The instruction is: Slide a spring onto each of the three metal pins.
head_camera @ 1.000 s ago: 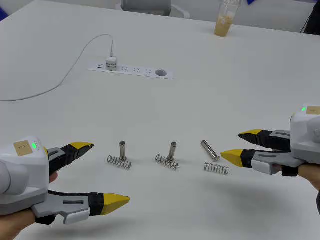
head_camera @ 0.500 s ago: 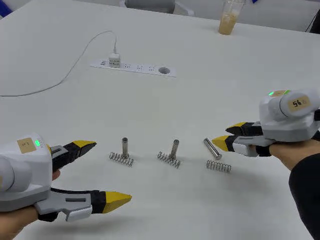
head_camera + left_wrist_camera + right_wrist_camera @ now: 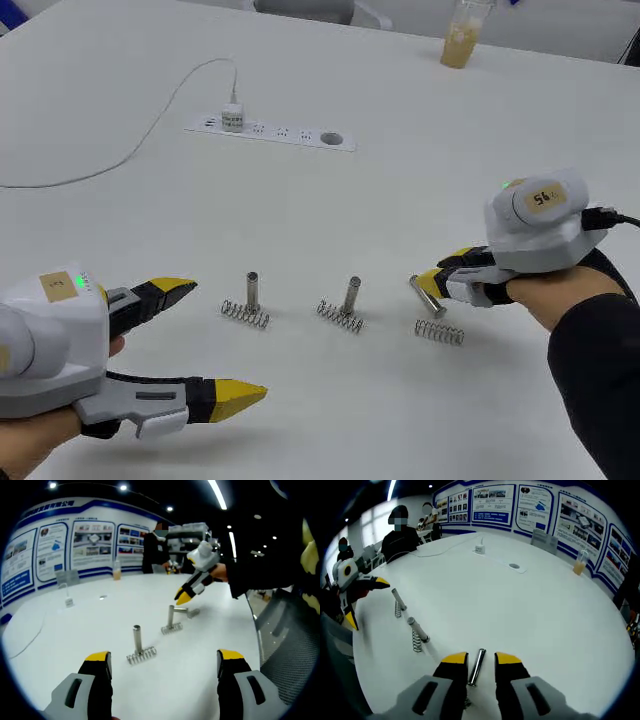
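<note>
Silver metal pin (image 3: pixel 475 666) lies between right gripper's (image 3: pixel 481 658) narrow fingers; left gripper's (image 3: pixel 226 340) fingers spread wide; clear plastic cup (image 3: pixel 462 42), top cropped, holds beige drink.

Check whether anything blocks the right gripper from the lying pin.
Nothing visible does. The lying pin rests on the bare table between the open jaws of the right gripper; the nearest spring lies off to one side.

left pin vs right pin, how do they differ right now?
Left pin stands upright; right pin lies flat on the table. Left pin has nothing around it; right pin lies between the open jaws of the right gripper. Shared: both are bare metal, with a spring lying beside each.
</note>
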Tool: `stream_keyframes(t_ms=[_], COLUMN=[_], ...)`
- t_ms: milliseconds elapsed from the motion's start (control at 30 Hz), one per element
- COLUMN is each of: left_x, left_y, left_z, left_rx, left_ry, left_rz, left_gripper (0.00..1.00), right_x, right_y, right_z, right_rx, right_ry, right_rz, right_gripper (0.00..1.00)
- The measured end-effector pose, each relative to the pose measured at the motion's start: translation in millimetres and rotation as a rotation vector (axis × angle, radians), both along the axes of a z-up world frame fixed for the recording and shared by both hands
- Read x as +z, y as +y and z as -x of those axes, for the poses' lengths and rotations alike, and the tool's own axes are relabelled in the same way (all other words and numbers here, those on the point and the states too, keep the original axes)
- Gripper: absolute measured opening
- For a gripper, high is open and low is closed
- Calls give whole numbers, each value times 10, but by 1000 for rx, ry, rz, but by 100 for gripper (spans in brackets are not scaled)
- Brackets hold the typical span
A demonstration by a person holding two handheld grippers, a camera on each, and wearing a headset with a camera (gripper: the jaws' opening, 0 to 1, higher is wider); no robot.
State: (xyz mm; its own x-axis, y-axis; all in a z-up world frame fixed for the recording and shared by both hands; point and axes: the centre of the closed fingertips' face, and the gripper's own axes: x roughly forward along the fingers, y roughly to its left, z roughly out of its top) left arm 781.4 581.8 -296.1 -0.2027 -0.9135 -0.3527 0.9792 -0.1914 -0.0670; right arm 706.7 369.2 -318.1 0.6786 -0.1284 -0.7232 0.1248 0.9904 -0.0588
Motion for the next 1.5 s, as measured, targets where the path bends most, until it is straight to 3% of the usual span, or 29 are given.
stream_keyframes(t_ms=[600, 1500], left_x=[-13, -23], left_y=[9, 11], left_z=[21, 5], left_rx=[-1, 5], left_ry=[5, 14], left_rz=[-2, -4], left_gripper=[88, 87], right_x=[-211, -299], right_y=[-43, -46], right_z=[-76, -86], right_rx=[-50, -79], right_ry=[59, 104], right_rz=[-36, -70], right_gripper=[15, 11])
